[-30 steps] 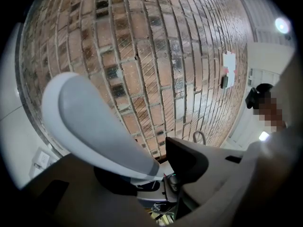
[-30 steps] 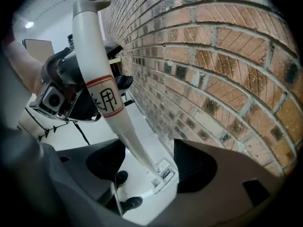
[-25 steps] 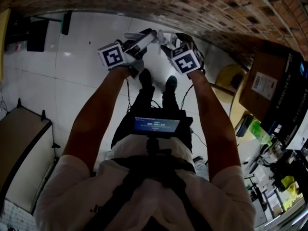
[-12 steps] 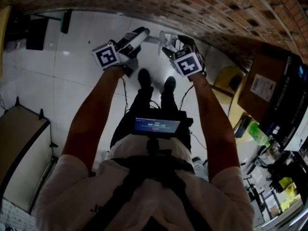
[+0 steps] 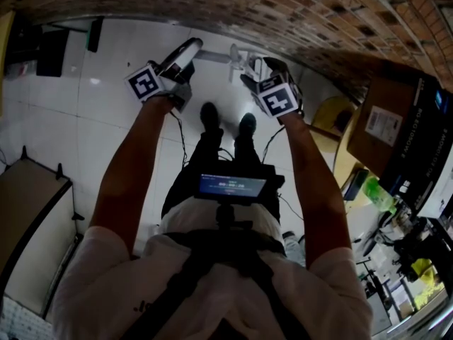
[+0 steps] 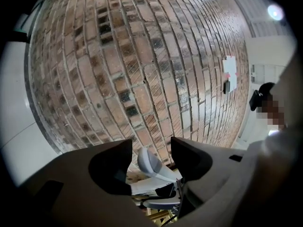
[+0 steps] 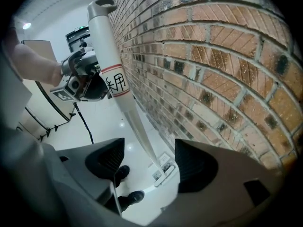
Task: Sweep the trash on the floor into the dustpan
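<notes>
**Q:** State of the claws?

**A:** Left gripper [image 6: 151, 148]: jaws stand wide and have just been opening. Nothing is gripped. A rounded grey-white part [image 6: 150, 162] is seen past the tips, untouched and not identified. Right gripper [image 7: 147, 148]: jaws apart, angled down at the floor [image 7: 94, 122]. A thin shaft is seen running between them, clear of both pads, so nothing is held there either.

**Q:** Where is the tool?

**A:** A long white handle [image 7: 108, 46] is stood upright just beside the brick wall [image 7: 213, 79]. Its foot [image 7: 163, 170] rests on the tile near the shoes [image 7: 129, 197]. Whether that foot is a dustpan or a broom head cannot be told. No trash is seen in any view.

**Q:** Handling?

**A:** The handle is judged light, stiff and probably hollow. Its surface looks smooth, so slip in the jaws is to be expected. A hold is advised on the upper shaft, about the label [image 7: 116, 83], with the jaws set square across it. A grip at the capped top would give poor leverage. The foot may skate on the glossy tile, and the handle is likely to topple if it is released off balance.
</notes>
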